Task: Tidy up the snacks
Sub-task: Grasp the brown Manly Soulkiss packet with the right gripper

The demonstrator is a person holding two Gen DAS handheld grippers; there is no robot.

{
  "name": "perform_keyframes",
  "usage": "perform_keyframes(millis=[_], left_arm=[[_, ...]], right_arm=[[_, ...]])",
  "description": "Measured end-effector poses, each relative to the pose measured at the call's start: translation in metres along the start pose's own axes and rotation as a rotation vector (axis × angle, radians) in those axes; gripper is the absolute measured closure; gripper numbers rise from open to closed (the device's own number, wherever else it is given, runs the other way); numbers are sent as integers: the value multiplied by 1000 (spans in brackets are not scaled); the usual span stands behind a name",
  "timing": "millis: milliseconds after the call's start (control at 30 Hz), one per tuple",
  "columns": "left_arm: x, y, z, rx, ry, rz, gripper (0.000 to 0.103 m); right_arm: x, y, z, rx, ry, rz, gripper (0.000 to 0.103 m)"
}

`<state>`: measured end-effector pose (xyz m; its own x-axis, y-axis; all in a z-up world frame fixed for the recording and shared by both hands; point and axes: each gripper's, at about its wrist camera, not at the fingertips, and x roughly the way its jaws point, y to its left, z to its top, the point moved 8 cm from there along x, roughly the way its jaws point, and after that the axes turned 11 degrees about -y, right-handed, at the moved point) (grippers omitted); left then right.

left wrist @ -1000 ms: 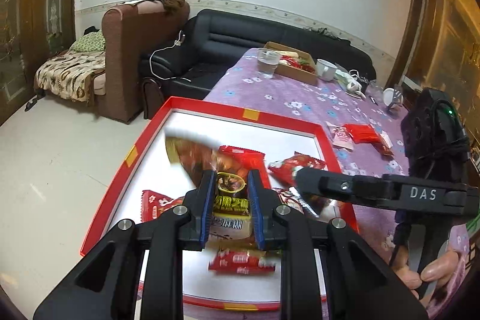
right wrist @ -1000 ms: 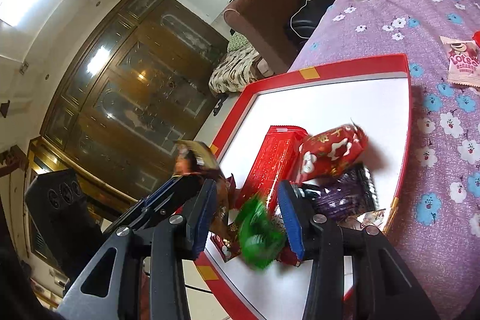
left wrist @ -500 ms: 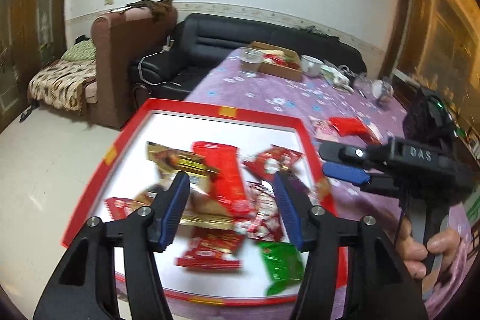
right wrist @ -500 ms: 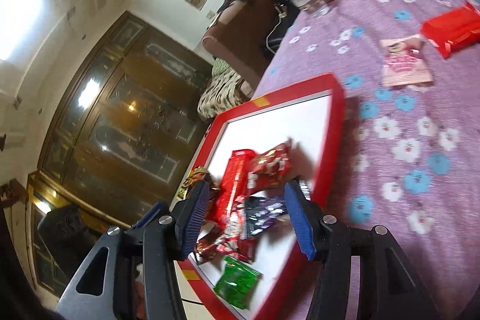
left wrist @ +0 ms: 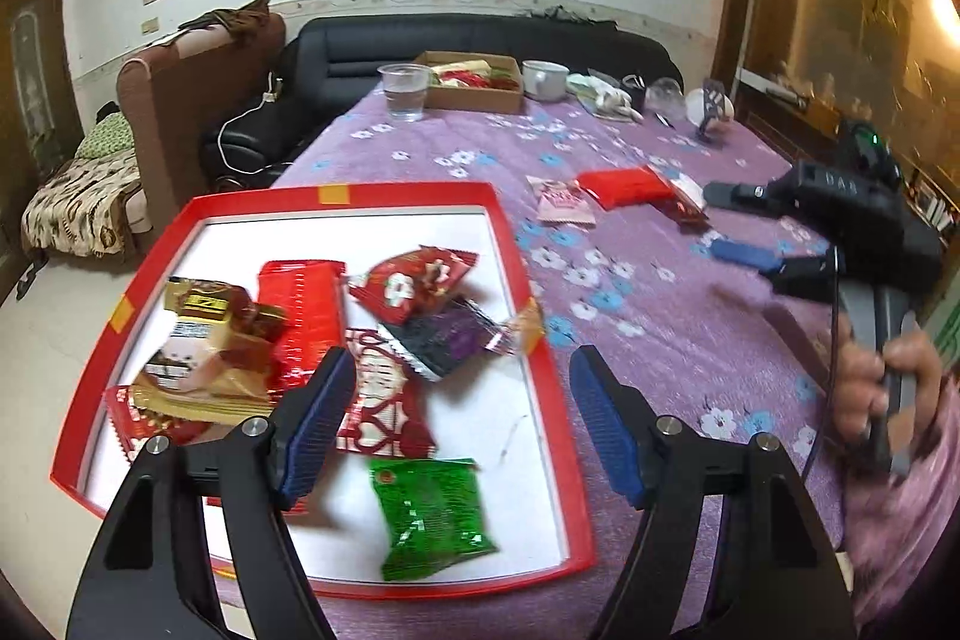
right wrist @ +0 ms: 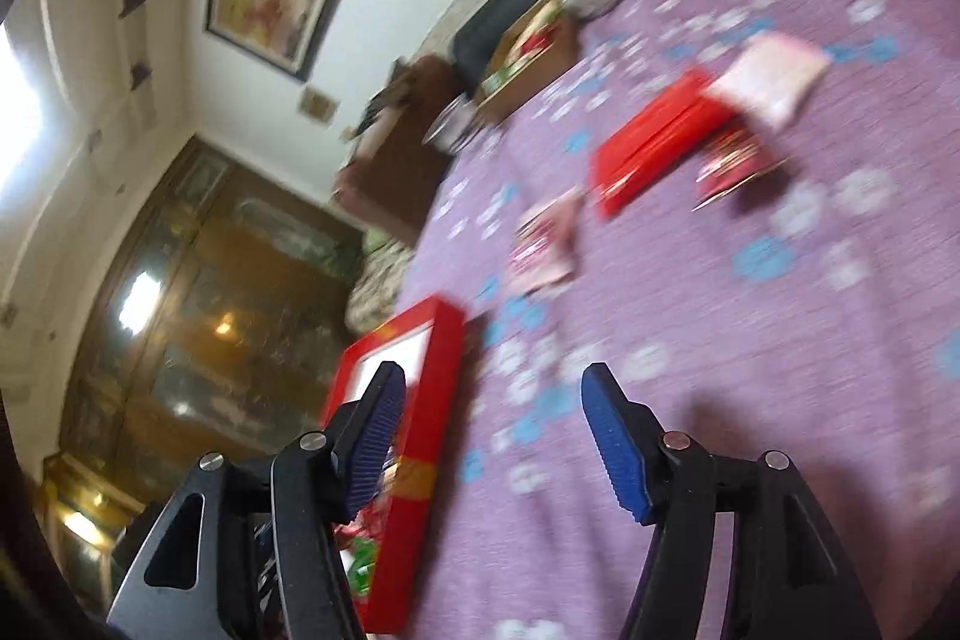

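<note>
"Where are the snacks?"

"Most sit in my red tray (left wrist: 516,244) on the bench (left wrist: 648,340). A green pack (left wrist: 429,514) lies at the near end, and a long red pack (left wrist: 303,307), a gold one (left wrist: 204,340) and a purple one (left wrist: 447,340) are piled behind it."

"Are you holding any?"

"No. My left gripper (left wrist: 459,394) has just been opening. Its fingers stand apart above the tray with nothing pressed between them. My right gripper (right wrist: 492,436) has been opening too, and it is empty, over the purple cloth just beside the tray's edge."

"Any snacks left outside?"

"Yes. A red pack (left wrist: 624,187) and a pink pack (left wrist: 561,202) lie on the bench, well apart from the tray."
</note>
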<state>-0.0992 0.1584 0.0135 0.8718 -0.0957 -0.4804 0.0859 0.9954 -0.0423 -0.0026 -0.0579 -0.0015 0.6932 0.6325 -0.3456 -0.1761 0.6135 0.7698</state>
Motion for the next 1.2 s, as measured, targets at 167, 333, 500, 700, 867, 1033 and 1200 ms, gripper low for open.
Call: perform_keyframes(millis=[167, 333, 500, 700, 867, 1033, 1200], left_arm=[[3, -9, 0, 15, 13, -2, 29], [7, -19, 2, 37, 26, -5, 29], [10, -27, 18, 79, 20, 12, 29], [27, -43, 36, 109, 23, 19, 29], [47, -69, 43, 121, 44, 0, 29], [76, -104, 39, 135, 123, -12, 29], [98, -130, 38, 188, 170, -2, 29]], right_arm=[[-9, -33, 44, -111, -35, -258, 36], [17, -58, 70, -214, -5, -432, 36], [51, -71, 72, -300, 47, -530, 40], [66, -73, 65, -469, 20, -639, 59], [64, -69, 60, -574, 8, -677, 60], [56, -77, 65, -493, 24, -636, 60], [53, -80, 68, -440, 44, -621, 60]])
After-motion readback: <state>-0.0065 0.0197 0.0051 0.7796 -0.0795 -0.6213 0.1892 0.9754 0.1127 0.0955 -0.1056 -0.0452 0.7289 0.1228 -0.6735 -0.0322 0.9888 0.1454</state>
